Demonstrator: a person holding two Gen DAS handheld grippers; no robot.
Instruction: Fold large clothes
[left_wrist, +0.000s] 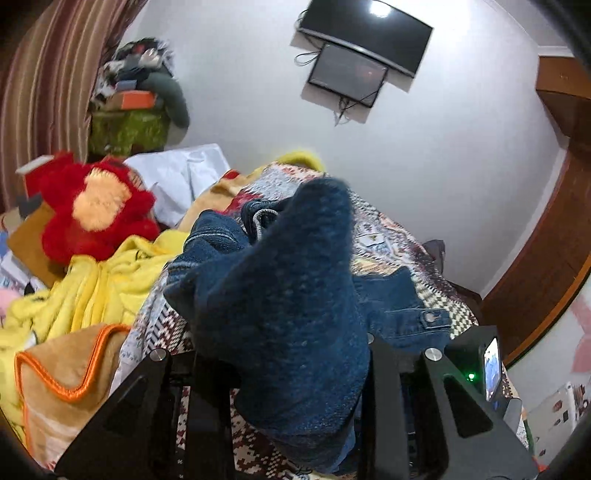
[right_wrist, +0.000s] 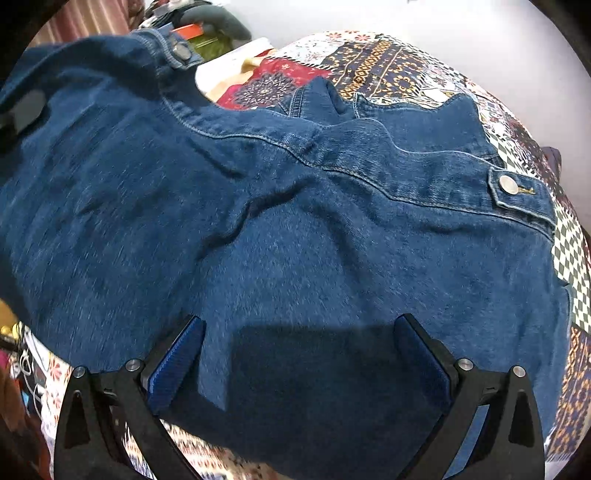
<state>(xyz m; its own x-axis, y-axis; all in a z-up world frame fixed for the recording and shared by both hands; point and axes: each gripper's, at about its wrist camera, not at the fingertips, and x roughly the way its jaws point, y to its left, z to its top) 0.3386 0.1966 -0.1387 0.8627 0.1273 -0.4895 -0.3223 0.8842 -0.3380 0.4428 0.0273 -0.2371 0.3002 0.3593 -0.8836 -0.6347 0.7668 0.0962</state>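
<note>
While left gripper (left_wrist: 295, 369) pinches a lifted fold of the denim jacket (right_wrist: 295, 229) spread on the patchwork bedspread (right_wrist: 406, 62), right gripper (right_wrist: 299, 354), jaws apart over the near hem, should pin cloth flat before folding

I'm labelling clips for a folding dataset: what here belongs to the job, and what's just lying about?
Job: blue denim jacket; left gripper clamped on it; open right gripper; patchwork bedspread.

Lying about: red plush toy; yellow fleece blanket; wall-mounted black screens.
</note>
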